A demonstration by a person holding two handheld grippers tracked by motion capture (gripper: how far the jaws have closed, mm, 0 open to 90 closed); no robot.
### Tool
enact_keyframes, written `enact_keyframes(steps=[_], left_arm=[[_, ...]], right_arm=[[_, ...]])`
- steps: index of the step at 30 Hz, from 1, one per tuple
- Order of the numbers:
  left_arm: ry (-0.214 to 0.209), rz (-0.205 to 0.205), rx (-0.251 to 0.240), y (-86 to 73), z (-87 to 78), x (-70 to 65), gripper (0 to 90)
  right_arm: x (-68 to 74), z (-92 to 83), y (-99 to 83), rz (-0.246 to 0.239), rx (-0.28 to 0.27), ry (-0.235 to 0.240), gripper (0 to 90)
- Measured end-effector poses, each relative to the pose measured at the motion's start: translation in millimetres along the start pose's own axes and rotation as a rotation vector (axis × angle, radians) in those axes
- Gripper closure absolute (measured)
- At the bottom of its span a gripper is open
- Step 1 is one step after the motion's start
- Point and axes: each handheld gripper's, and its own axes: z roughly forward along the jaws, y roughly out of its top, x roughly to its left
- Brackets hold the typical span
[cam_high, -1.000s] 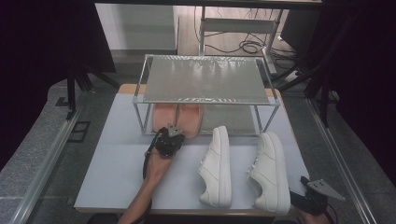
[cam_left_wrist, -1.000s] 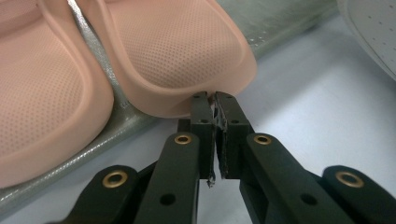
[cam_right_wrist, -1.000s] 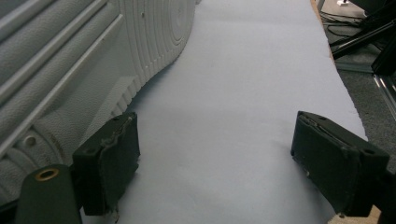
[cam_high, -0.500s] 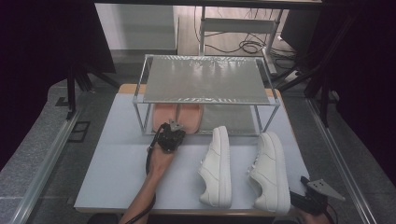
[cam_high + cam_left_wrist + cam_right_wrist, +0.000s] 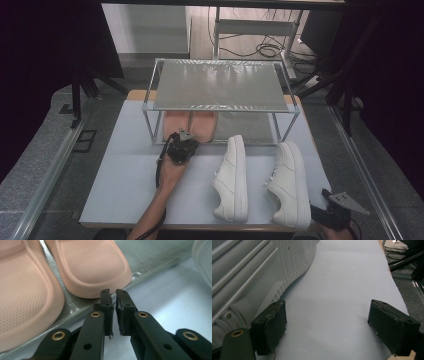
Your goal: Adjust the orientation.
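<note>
No writing legible on pink slippers [image 5: 92,267], seemingly.

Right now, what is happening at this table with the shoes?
A person is putting footwear on a low metal rack. The pink slippers already sit on its lower shelf. The left gripper is just in front of them; its jaws have just been opening slightly, with nothing between them. Two white sneakers wait on the table. The right gripper is open beside one sneaker.

White sneakers [image 5: 260,177], wire rack [image 5: 220,85]
</note>
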Motion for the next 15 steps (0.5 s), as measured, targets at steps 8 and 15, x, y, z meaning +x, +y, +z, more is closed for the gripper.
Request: enact_keyframes(steps=[8, 15], left_arm=[[-0.013, -0.005, -0.008, 0.4, -11.9, -3.5, 75.3], [-0.026, 0.009, -0.022, 0.1, -24.6, -5.2, 65.1]], right_arm=[[0.0, 0.0, -0.1, 0.000, 0.000, 0.000, 15.4], [0.1, 0.0, -0.1, 0.001, -0.001, 0.000, 15.4]])
